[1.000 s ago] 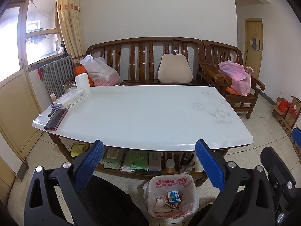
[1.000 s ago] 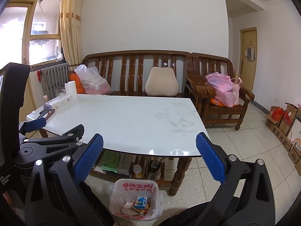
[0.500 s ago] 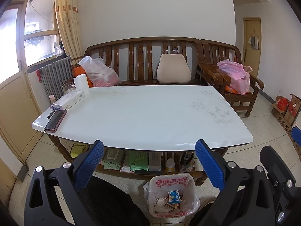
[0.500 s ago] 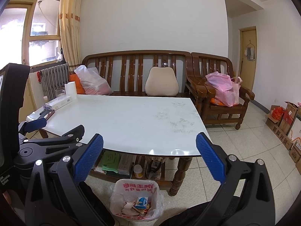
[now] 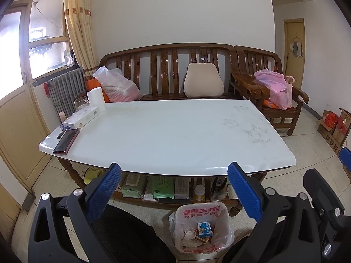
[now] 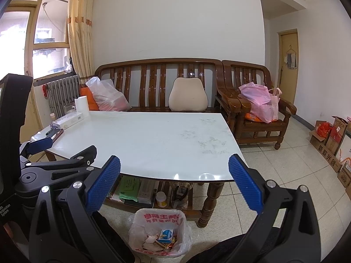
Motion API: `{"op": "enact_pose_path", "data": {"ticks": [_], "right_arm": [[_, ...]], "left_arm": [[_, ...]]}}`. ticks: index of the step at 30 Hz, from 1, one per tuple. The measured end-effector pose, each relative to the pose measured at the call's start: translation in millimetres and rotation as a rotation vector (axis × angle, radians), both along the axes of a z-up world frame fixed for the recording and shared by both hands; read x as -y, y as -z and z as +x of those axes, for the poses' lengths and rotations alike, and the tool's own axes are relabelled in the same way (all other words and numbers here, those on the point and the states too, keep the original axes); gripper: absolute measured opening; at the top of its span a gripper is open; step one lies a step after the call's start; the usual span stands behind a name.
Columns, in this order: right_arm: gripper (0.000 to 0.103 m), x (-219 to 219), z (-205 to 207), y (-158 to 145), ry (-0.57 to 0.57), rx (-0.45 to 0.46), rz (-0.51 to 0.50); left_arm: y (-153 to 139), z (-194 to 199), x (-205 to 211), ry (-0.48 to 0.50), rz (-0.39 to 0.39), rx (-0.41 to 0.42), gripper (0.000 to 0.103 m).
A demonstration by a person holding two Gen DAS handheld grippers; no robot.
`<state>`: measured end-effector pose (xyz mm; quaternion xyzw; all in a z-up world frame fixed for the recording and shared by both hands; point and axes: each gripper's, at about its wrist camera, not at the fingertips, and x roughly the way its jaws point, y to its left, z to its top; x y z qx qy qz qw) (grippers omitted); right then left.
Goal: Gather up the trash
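White glossy tabletop [image 5: 171, 131] on its dark wooden frame fills most of both views, and compared with a second ago basically nothing has changed, just a tiny drift of the cameras. No loose trash shows anywhere on it. Far left end only has a long white box [image 5: 81, 117], a white paper roll [image 5: 95, 98], a clear glass cup [image 5: 80, 103] and a dark red phone [image 5: 66, 141], which look like keepers to me.

Down on the tiled floor, just in front of the table's lower shelf, sits the bin lined with a white plastic bag with red print [image 6: 160, 233]. That's where the trash is: a small blue and white carton [image 6: 166, 235] plus crumpled scraps.

Left gripper [image 5: 174, 190] and right gripper [image 6: 174, 184] both hover short of the table's near edge, blue pads spread wide, nothing between them.

My guess: collecting is done or nearly done, since nothing is moving and there's nothing left to grab.
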<state>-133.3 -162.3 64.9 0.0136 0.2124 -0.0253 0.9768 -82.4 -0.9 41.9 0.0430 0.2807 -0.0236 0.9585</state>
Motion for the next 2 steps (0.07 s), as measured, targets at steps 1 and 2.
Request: {"op": "enact_pose_path", "data": {"ticks": [1,2], "right_arm": [[0.097,0.0,-0.1,0.1,0.000,0.001,0.000],[0.097,0.1,-0.1,0.0,0.001,0.001,-0.001]], "left_arm": [[0.0,0.4,-0.2,-0.001,0.000,0.000,0.095],[0.0,1.0,-0.2,-0.002,0.001,-0.001,0.095]]}}
